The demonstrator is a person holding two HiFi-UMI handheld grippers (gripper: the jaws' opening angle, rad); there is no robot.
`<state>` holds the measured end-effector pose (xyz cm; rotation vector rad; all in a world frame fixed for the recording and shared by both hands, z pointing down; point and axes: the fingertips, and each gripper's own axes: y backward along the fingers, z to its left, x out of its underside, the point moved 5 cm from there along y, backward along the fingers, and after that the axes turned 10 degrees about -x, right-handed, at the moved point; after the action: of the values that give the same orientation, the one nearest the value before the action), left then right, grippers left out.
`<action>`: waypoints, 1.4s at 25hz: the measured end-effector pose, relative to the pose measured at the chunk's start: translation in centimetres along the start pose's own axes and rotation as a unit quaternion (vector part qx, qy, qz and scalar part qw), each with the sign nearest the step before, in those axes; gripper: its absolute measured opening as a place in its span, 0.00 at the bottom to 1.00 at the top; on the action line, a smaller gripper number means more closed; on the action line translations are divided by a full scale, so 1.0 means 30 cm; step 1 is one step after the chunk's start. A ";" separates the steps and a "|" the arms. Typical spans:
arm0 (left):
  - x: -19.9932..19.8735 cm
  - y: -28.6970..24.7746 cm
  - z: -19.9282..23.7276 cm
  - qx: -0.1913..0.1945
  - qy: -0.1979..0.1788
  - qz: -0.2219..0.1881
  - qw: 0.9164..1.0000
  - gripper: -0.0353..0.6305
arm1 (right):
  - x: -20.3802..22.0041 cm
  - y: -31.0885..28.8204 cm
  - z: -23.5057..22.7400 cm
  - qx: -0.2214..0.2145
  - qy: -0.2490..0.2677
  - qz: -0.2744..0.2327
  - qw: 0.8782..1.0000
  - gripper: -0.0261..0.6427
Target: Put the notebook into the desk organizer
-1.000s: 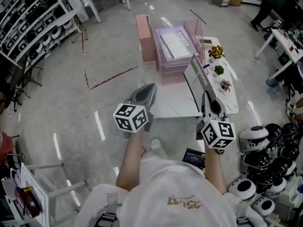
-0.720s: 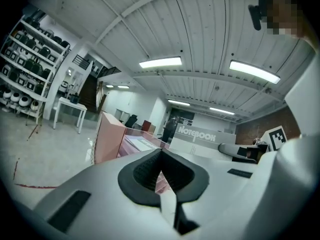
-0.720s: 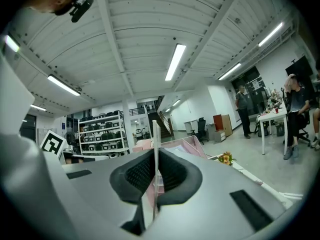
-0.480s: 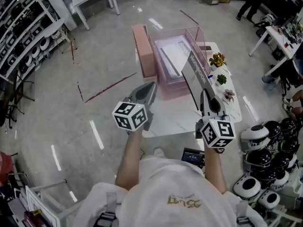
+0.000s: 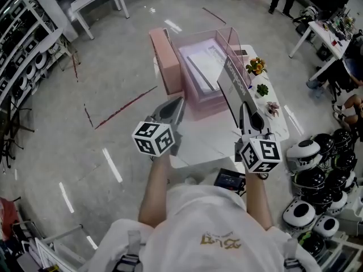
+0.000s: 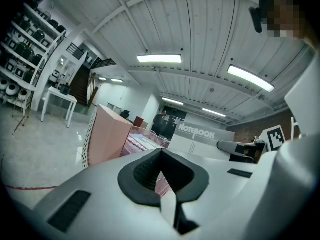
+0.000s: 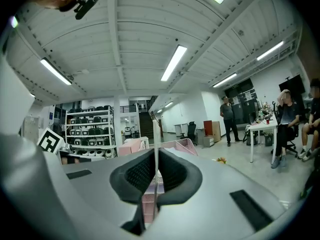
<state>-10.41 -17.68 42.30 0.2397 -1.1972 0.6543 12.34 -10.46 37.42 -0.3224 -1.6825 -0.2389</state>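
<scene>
In the head view the grey notebook (image 5: 235, 82), lettered NOTEBOOK, stands on its edge with my right gripper (image 5: 245, 109) shut on its near end. Its far end reaches the right wall of the pink desk organizer (image 5: 199, 100) on the white table (image 5: 211, 142). In the right gripper view the notebook (image 7: 156, 130) is a thin edge between the jaws, with the organizer (image 7: 183, 145) behind. My left gripper (image 5: 179, 103) hovers left of the notebook, shut and holding nothing. The left gripper view has the notebook (image 6: 201, 139) to the right and the organizer (image 6: 107, 136) ahead.
Three small potted plants (image 5: 256, 67) stand along the table's right side. A black device (image 5: 228, 180) lies at the table's near edge. Helmets (image 5: 317, 163) are piled on the floor at the right. Shelving (image 5: 22, 44) lines the left; people stand far right.
The whole view has slid left and down as the head moved. The notebook stays in the right gripper and its far end sits nearer the organizer's right wall. The left gripper holds its place.
</scene>
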 end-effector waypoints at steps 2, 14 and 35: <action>0.001 -0.002 0.001 0.002 0.001 0.001 1.000 0.08 | 0.000 -0.003 -0.005 0.004 0.002 0.002 1.000 0.07; -0.031 -0.049 0.042 -0.007 0.001 0.000 1.000 0.08 | 0.016 -0.090 -0.052 0.003 0.002 0.007 1.000 0.07; -0.036 -0.203 0.105 -0.008 0.015 0.013 1.000 0.08 | -0.003 -0.262 -0.147 -0.001 0.017 0.013 1.000 0.07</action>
<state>-9.52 -24.46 43.44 0.2003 -1.1789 0.6683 13.72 -19.34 38.16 -0.3385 -1.6448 -0.2255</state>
